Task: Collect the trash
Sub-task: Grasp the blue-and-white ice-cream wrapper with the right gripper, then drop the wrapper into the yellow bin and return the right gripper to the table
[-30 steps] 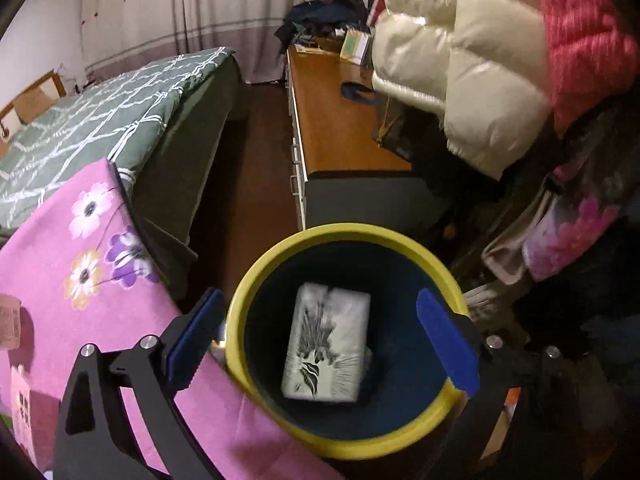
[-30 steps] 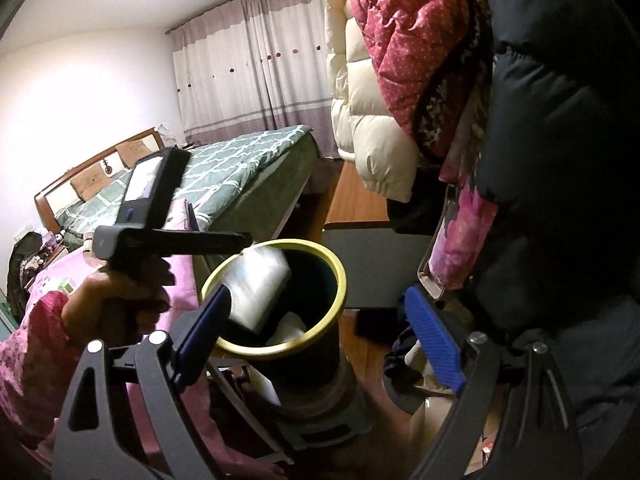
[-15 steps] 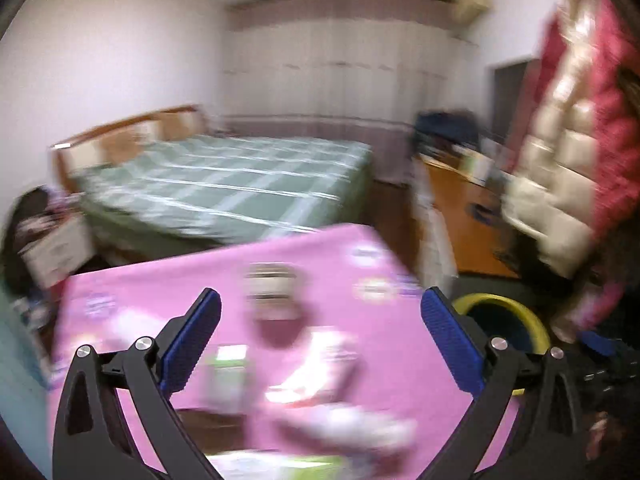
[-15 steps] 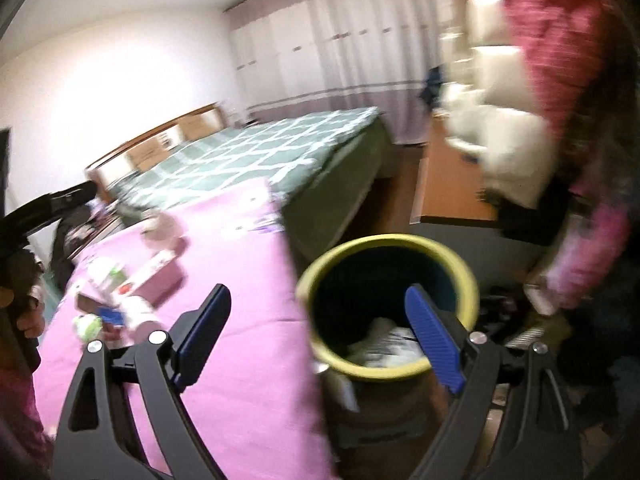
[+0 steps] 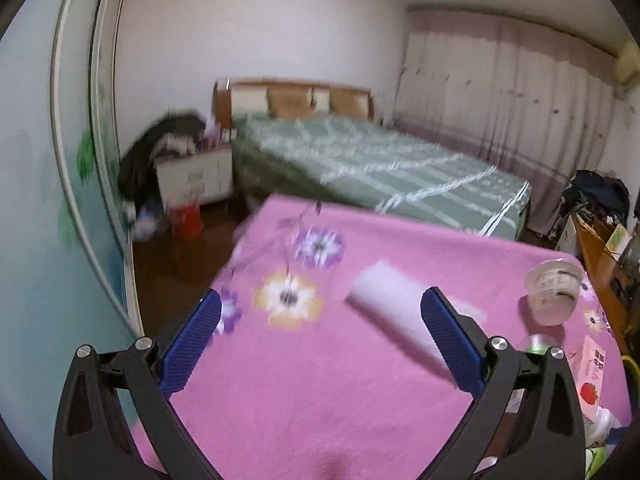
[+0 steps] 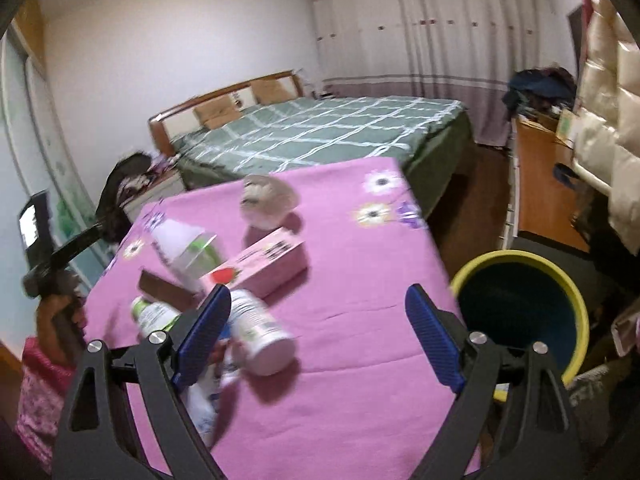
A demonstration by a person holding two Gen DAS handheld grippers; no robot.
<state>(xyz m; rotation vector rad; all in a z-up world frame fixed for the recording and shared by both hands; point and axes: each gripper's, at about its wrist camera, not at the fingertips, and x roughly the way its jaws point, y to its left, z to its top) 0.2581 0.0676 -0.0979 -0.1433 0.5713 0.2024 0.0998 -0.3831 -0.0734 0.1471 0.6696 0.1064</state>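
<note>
Plainly, both grippers stand over the pink flowered cloth with jaws wide and nothing held. Between and beyond the blue pads of the left gripper lies a white roll, blurred, its near end hidden behind the right-hand pad; a clear lidded cup stands well outside that pad. Under the right gripper the trash is heaped toward the left-hand pad: a white bottle lying on its side just inside that pad, a pink strawberry carton ahead of it, a green-and-white carton further out to the left, a brown wrapper and a crumpled clear cup beyond. The yellow-rimmed bin waits outside the right-hand pad, beside the cloth's edge.

Handling, as a judgement: all pieces look empty and light. The roll is probably soft and would flatten, so it is best taken across its middle. The bottle is smooth and round and may roll or slip; grip its body squarely. The pink carton is stiff enough to pinch across its narrow faces. The clear cups seem thin and likely to crush.
</note>
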